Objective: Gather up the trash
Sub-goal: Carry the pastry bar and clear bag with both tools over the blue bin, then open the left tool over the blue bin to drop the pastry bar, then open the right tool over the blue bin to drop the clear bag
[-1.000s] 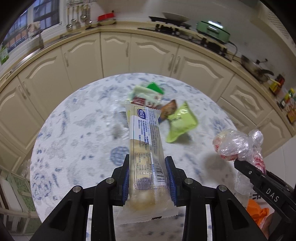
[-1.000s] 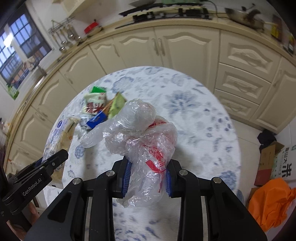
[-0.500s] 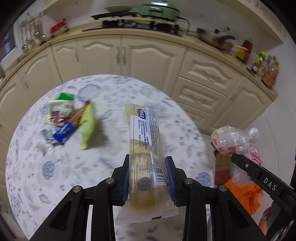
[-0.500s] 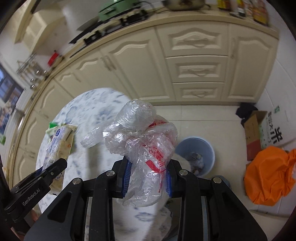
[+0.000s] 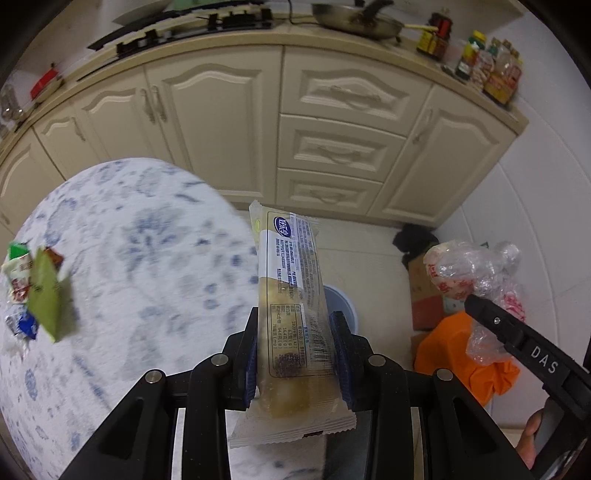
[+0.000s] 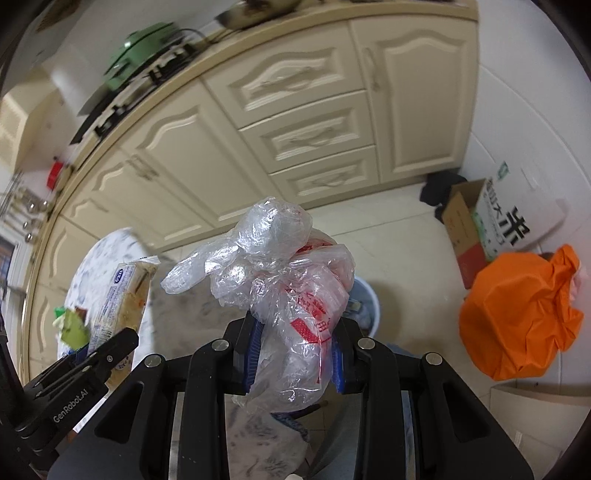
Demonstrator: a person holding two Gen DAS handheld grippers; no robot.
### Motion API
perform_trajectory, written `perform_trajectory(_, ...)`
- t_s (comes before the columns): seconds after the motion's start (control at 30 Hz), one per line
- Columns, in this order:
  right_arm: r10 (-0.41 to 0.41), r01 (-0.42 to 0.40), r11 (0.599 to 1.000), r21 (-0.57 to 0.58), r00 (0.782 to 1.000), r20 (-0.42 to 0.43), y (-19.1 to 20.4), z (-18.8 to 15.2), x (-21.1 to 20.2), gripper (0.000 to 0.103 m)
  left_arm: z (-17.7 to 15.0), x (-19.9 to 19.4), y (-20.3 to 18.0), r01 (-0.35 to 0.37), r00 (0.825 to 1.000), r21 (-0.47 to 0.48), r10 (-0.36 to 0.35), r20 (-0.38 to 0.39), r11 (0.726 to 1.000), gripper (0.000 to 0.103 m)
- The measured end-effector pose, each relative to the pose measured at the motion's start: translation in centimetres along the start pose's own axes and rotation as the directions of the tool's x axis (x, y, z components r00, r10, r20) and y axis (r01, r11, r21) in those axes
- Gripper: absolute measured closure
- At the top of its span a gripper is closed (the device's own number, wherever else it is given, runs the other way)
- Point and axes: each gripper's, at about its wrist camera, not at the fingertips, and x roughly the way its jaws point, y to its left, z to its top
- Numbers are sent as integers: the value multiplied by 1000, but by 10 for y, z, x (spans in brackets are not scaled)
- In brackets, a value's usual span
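Cream cabinets (image 5: 332, 122) line a pale, seemingly tiled floor (image 6: 399, 236) beside a floral-clothed table (image 5: 122, 258).

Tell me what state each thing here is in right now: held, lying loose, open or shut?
Left gripper: jaws shut on the snack packet.
Snack packet: held upright, sealed.
Right gripper: jaws shut on the crumpled plastic bag.
Crumpled plastic bag: held, scrunched.
Wrappers: lying loose on the table.
Bin: open, on the floor, some trash inside.
Cabinet doors: shut.

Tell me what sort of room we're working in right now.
Most likely a home kitchen: cream cabinets run under a counter holding a gas hob, a frying pan and seasoning bottles. A round table with a floral cloth stands in front.
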Motion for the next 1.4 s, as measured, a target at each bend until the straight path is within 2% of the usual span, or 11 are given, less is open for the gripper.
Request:
perform_trajectory(0.23,-11,13,999,34,998,-57,-33,5,24,72,28,47,-38,-21,999,58,23,-33,998,72)
perform_trajectory(0.5,-19,28,996,86,995,-95,-59,9,43,72,42,83,-66,-44,998,94,49,-50,995,70)
perform_trajectory(0.53,-21,29,996,89,995,-97,-61,10,45,72,44,86,-69,-66,996,95,71,-48,993,68)
perform_trajectory(0.6,-25,35,995,95,994,-104,-64,11,49,72,46,90,-75,-123,991,106,128,-36,987,54)
perform_trajectory(0.67,-26,37,994,99,994,-110,-66,12,52,72,47,93,-79,-140,990,112,142,-15,984,46)
perform_trajectory(0.93,-27,36,997,66,991,-130,-53,14,63,72,49,102,-75,-132,990,97,136,-31,986,46)
perform_trajectory(1.13,-11,10,1000,-7,989,-148,-22,12,72,72,43,82,-51,-143,989,62,145,-21,988,46)
perform_trajectory(1.23,-25,13,996,-91,990,-135,-1,11,73,65,39,74,-40,-155,988,42,155,-17,987,46)
perform_trajectory(1.3,-28,15,995,-94,990,-139,5,11,75,38,35,69,-31,-159,987,29,160,-17,987,46)
perform_trajectory(1.4,-29,18,996,-88,992,-122,8,8,73,27,31,62,-21,-163,986,18,163,-18,987,46)
